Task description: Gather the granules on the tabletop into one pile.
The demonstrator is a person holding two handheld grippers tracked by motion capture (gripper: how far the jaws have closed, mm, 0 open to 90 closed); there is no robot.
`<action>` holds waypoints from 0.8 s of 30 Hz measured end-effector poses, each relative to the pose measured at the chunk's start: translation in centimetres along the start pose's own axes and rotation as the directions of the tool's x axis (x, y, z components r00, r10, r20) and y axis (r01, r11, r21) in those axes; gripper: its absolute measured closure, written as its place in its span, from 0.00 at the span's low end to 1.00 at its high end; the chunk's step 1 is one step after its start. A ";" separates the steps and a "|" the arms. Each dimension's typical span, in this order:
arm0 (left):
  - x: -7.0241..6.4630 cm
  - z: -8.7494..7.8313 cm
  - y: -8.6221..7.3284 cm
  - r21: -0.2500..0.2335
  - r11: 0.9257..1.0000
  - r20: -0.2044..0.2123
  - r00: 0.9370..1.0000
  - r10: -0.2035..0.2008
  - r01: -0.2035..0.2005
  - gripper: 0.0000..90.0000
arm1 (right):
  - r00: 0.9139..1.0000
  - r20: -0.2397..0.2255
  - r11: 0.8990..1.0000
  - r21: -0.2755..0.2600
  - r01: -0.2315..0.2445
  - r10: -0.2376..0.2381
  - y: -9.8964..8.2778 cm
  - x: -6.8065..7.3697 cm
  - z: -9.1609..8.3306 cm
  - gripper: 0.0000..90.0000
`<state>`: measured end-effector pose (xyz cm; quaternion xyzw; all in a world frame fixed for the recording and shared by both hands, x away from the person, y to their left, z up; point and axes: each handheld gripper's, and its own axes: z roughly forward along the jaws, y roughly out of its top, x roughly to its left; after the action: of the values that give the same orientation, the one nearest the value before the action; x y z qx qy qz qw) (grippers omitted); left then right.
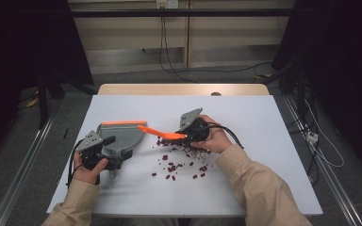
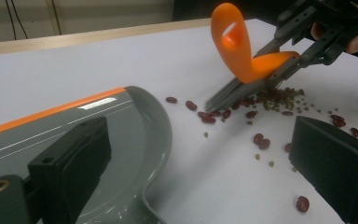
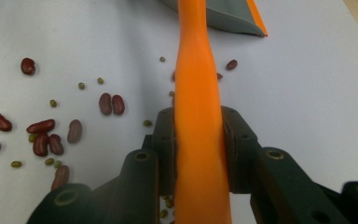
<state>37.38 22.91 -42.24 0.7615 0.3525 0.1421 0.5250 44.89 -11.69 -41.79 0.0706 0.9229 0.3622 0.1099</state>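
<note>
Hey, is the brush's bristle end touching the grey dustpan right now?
Apart. The left gripper view shows the brush bristles down among the beans, with bare white table between them and the dustpan rim.

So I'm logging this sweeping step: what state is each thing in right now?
Brush: clamped in the right gripper, bristles on the table among the beans.
Dustpan: lying flat, no beans visible inside, handle at the left gripper.
Red beans: scattered loose on the table.
Small green beans: scattered among them.
</note>
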 end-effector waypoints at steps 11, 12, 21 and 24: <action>0.0 0.0 0.0 -0.004 1.000 -0.004 1.000 -0.002 0.002 0.06 | 1.000 -0.016 1.000 -0.003 -0.006 0.006 -0.1 1.4 -0.6 0.79; 0.0 0.0 0.0 -0.005 1.000 -0.004 1.000 -0.002 0.002 0.06 | 1.000 -0.017 1.000 -0.001 -0.006 0.006 -0.1 1.6 -0.6 0.79; 0.0 0.0 0.1 -0.010 1.000 -0.004 1.000 -0.003 0.003 0.06 | 0.999 0.038 0.998 -0.065 -0.013 0.016 0.9 1.0 -1.5 0.79; 0.1 0.0 0.1 -0.011 1.000 -0.004 1.000 -0.007 0.007 0.06 | 0.997 0.072 0.995 -0.093 -0.031 0.037 1.3 -0.3 -1.3 0.79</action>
<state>37.44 22.96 -42.18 0.7571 0.3553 0.1439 0.5290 44.86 -11.64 -39.89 0.0946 0.8993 0.4030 0.1408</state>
